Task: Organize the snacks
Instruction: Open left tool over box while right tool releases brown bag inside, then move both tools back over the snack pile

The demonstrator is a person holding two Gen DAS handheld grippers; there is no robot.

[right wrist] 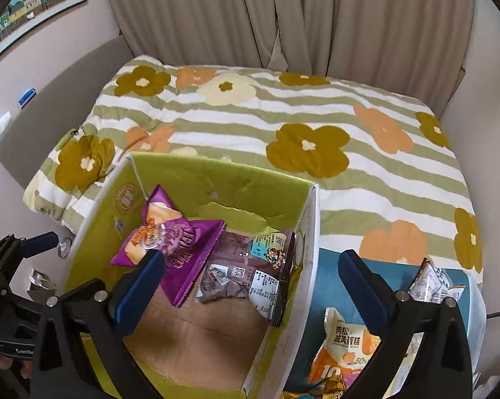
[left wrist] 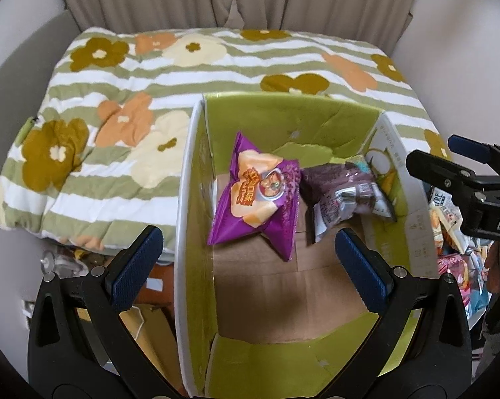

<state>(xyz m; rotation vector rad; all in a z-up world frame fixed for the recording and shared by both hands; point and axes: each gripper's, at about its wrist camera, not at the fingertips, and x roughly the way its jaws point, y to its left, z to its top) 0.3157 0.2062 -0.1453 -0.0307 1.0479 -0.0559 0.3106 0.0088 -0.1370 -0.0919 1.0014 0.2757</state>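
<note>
beyond the spread, empty left hand-held gripper [left wrist: 250, 259], purple snack bag [left wrist: 254, 196] inside the green box [left wrist: 196, 199]

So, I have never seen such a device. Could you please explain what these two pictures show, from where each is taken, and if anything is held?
A person holds one pair of tongs in each hand; no robot arm is here. Each pair carries a camera looking forward along its two blue-padded fingers. One picture comes from the left tongs, the other from the right tongs. Both are open and hold nothing. Below them stands an open box beside a bed with a flowered quilt. In the box lie a purple bag and a dark packet. To the right, outside the box, more snacks wait, such as an orange packet.
</note>
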